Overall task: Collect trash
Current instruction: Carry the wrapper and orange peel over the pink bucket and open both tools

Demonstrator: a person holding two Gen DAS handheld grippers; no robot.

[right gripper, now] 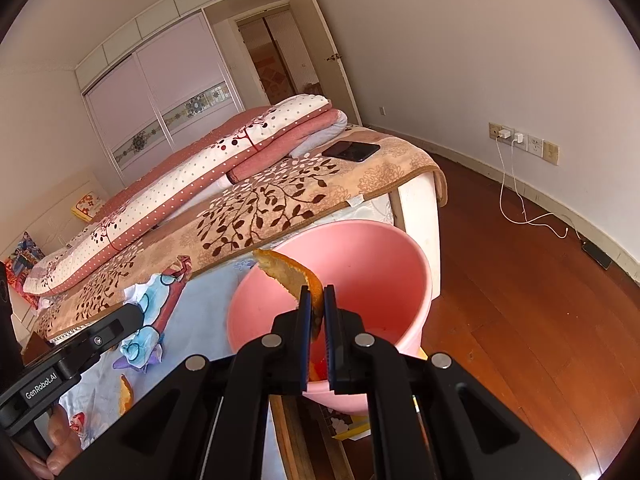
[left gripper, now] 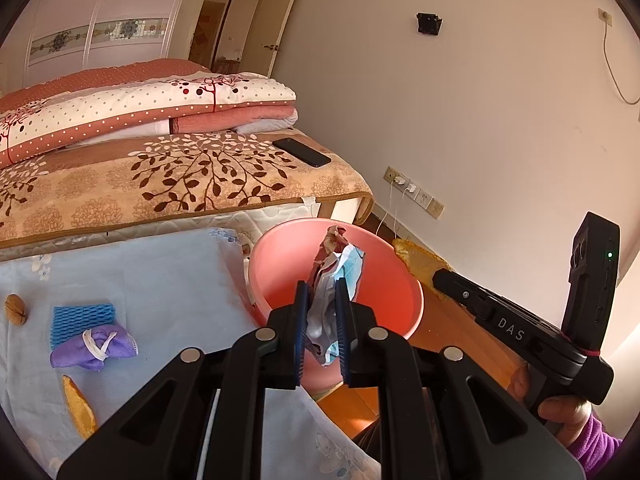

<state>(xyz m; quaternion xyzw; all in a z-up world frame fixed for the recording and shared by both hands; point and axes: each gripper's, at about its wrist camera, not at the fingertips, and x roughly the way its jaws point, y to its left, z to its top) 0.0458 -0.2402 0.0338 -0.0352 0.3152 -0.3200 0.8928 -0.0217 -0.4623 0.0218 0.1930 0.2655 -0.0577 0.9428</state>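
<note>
Fingers [left gripper: 343, 308] pinching wrappers [left gripper: 334, 280] above pink bucket [left gripper: 280, 252]

Pink bin [right gripper: 404, 264] mouth open upward, interior mostly bare; approach from above free. Bed edge [left gripper: 200, 204] close behind bin, blocks far side. Right of bin: bare wood floor [right gripper: 520, 280], free up to wall. Left: light-blue cloth [left gripper: 160, 280] w/ scattered bits, low, passable above

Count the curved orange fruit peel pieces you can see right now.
2. One curved orange fruit peel is clamped in the right gripper over the pink plastic bucket; another lies on the pale blue cloth. More may be hidden.
</note>
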